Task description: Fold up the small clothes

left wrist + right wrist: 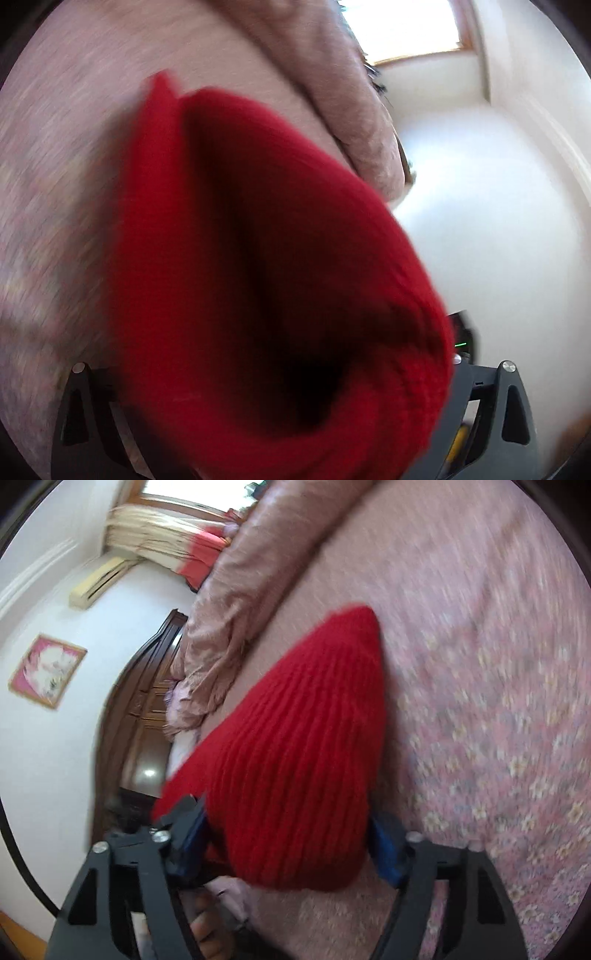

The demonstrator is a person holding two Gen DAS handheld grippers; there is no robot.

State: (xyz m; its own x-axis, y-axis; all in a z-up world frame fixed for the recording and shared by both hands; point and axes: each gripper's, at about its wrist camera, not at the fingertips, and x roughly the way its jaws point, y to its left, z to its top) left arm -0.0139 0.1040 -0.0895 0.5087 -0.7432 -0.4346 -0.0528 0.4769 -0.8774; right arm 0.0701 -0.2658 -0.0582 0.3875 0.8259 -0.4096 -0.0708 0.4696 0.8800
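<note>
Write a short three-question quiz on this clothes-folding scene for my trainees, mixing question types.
1. True or false: the knit garment is blue.
2. Which view shows the garment's dark inside rather than its ribbed outside against the floral bedspread? A left wrist; B right wrist; C neither.
3. What hangs on the white wall in the right wrist view?
Key: 1 false, it is red; 2 A; 3 a pink-framed picture.

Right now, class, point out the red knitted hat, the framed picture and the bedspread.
Red knitted hat (pixel 295 746): right wrist view, ribbed middle.
Framed picture (pixel 47 669): right wrist view, centre.
Bedspread (pixel 498 701): right wrist view, bare flowered part.
</note>
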